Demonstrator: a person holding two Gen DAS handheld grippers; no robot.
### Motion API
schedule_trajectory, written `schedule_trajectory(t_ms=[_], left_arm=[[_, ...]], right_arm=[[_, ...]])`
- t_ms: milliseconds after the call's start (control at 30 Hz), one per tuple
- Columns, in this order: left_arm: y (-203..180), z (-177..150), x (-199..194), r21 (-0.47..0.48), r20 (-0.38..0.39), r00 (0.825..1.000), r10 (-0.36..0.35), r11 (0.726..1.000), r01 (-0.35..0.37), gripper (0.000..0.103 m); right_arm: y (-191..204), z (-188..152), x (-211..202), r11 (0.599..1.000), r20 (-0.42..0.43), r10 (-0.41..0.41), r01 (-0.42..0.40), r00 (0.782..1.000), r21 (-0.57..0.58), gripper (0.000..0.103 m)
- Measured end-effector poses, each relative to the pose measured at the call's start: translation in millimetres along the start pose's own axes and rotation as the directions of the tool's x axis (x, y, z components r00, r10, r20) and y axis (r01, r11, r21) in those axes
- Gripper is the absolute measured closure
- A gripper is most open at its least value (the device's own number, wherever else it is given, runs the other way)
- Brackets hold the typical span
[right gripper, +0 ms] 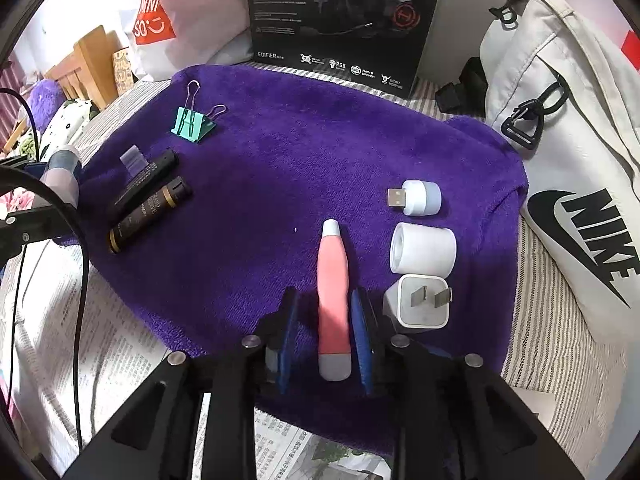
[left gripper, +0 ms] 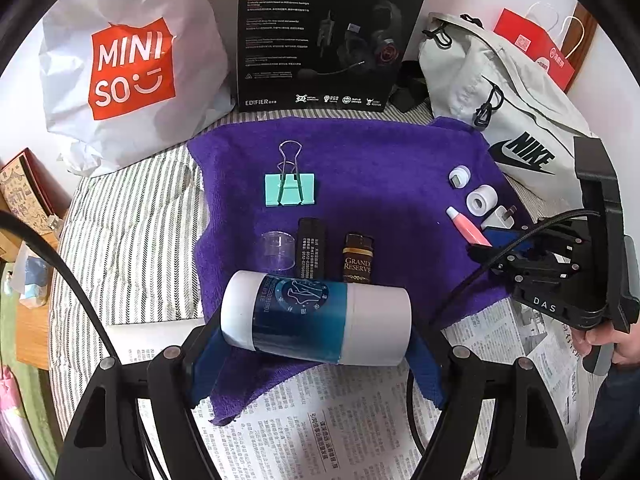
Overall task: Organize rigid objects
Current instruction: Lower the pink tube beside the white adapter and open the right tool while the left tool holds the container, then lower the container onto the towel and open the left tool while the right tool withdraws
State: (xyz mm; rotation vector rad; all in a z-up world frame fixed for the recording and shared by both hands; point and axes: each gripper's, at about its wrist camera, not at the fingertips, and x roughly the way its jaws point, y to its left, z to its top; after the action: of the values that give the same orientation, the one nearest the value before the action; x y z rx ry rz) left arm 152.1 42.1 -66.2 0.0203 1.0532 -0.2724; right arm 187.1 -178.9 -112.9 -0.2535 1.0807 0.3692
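Releasing the pink tube (right gripper: 334,300): right gripper (right gripper: 326,344) jaws slack around it on the towel (right gripper: 280,184); left gripper (left gripper: 316,344) clamps the bottle (left gripper: 316,318), probably placed next beside the vials.

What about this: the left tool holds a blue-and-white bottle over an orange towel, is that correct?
Not quite. The towel is purple, not orange, as the left wrist view shows. The rest stands: the left tool holds the blue-and-white bottle over it.
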Motion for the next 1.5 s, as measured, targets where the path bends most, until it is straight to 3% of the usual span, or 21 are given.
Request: schedule_trajectory(t_ms=[433, 833, 1500], left_arm=[[-1, 4, 6, -0.001, -0.005, 1.0, 0.001, 1.0, -0.001, 0.026], [-18, 28, 29, 0.019, -0.009, 1.0, 0.018, 1.0, -0.018, 0.026], [-80, 60, 85, 0.19, -0.046, 0.999, 0.016, 0.982, -0.007, 0.026]], right_arm=[[-8, -7, -35, 1.0, 0.061, 0.003, -0.004, 0.998, 0.024, 0.075], [-35, -24, -55, 0.993, 0.09, -0.007, -0.003, 0.996, 0.116, 0.075], [-67, -45, -72, 0.984, 0.113, -0.028, 0.007, 0.993, 0.175, 0.075]])
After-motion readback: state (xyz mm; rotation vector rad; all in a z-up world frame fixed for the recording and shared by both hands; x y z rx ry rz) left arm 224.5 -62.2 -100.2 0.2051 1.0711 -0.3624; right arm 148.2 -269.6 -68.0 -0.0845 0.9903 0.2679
